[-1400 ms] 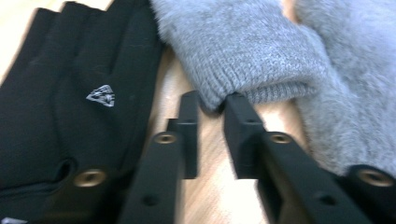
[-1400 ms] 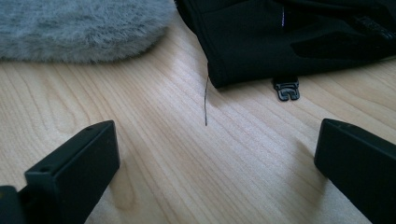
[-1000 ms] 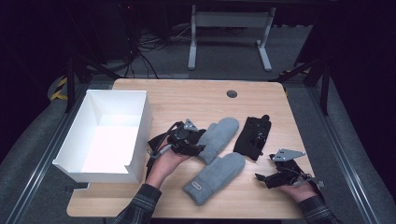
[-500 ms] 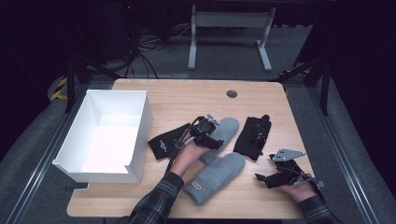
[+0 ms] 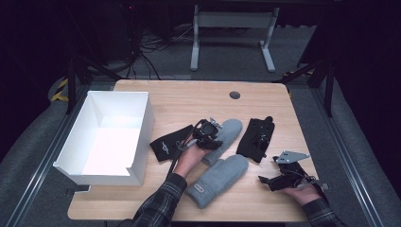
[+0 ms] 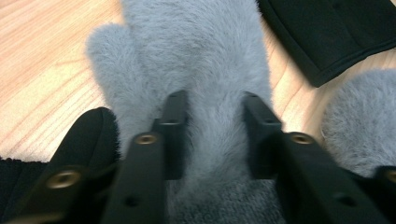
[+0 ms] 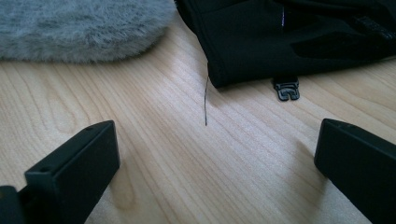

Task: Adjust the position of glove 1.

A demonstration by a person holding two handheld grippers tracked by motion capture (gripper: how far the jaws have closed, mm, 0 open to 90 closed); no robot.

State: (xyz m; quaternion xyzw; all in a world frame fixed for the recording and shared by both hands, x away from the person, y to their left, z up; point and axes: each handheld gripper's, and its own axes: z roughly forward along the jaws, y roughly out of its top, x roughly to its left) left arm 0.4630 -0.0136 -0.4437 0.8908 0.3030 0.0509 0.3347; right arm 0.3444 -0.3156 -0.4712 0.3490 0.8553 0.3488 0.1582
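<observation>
**Left gripper pinching the far mitten**

On the table [image 5: 156,99], the upper grey mitten [image 5: 226,134] is lying beside the white box [image 5: 142,118]. The left gripper [image 6: 212,109], its jaws having just been closing, is pinching its fur; the right gripper [image 7: 217,154] is resting spread.

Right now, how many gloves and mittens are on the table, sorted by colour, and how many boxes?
Grey mittens: 2, the upper grey mitten and the lower grey mitten.
Black gloves: 2, the left black glove and the right black glove.
White boxes: 1, the white box.
Total: 5 things.
</observation>
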